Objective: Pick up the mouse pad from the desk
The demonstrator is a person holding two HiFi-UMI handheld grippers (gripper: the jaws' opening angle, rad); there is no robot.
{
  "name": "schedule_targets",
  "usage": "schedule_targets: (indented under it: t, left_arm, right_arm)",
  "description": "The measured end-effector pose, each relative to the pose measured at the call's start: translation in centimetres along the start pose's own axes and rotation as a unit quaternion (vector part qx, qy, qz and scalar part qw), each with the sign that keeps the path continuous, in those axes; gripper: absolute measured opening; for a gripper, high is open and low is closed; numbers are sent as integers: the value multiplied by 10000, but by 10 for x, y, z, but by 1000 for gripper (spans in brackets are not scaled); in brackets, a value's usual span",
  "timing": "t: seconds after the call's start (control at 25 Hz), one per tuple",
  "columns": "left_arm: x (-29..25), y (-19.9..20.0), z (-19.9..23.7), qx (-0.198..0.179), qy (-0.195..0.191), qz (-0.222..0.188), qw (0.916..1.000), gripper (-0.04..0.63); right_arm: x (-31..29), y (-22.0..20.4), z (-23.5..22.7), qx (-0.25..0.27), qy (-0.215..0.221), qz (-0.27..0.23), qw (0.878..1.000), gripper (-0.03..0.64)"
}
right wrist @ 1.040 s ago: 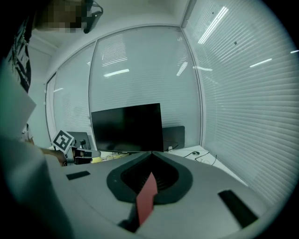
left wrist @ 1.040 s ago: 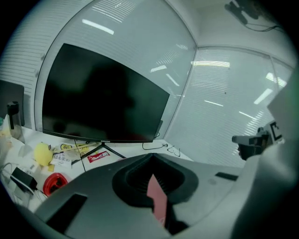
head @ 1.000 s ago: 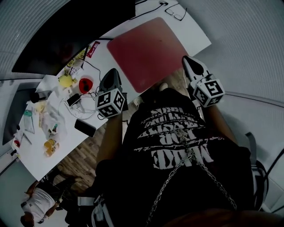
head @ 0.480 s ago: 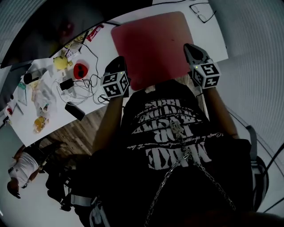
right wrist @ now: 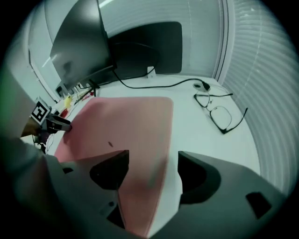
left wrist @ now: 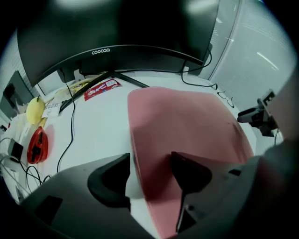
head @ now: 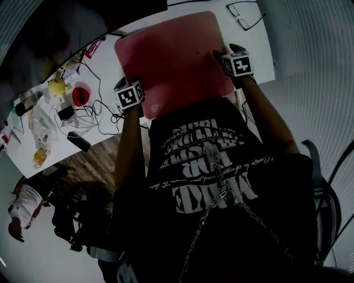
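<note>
Pink mouse pad [head: 177,61] | left claw [left wrist: 149,161], right claw [right wrist: 154,161]: just opened, astride its edges

The pink mouse pad [head: 177,55] lies flat toward the right end of the white desk [head: 260,44]; the left gripper [head: 133,87] points down at its left edge, the right gripper [head: 224,56] at its right edge; both pairs of jaws have just been opening, a pad edge between each; eyeglasses [head: 243,15] lie near the far right corner; cables [head: 97,110] tangle left of the pad.
</note>
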State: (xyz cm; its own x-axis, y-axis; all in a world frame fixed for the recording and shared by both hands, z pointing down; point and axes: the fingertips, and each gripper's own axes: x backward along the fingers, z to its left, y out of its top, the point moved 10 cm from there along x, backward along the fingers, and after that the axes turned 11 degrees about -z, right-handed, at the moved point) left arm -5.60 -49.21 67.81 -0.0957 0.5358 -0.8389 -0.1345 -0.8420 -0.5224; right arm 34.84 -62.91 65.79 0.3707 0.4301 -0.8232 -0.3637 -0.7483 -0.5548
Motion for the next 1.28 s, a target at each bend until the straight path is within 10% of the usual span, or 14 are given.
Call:
schedule_targets:
  t: [0.2,0.52,0.72,1.0,1.28]
  left_arm:
    - [1,1,-2,38,37,113,9999,264]
    - [-1,4,-8,-314,-117,350,9988,182]
    - [9,2,-15,-9,-902,134,9958,54]
    - [138,18,-19,-298,-1561,-1243,9794,55]
    - [315,87,16,-705,-1461,-3028,9391,55]
  right_arm:
    - [-16,-2,-2,173,53,360,9992,308]
    - [-10,-5,35,-8,305,360,9989,54]
    - [37,5,74,41,597,-121,9981,51]
    - [170,37,125,225,1074,-1451,9833,52]
    - [302,114,183,515,1505,-3038,9394,52]
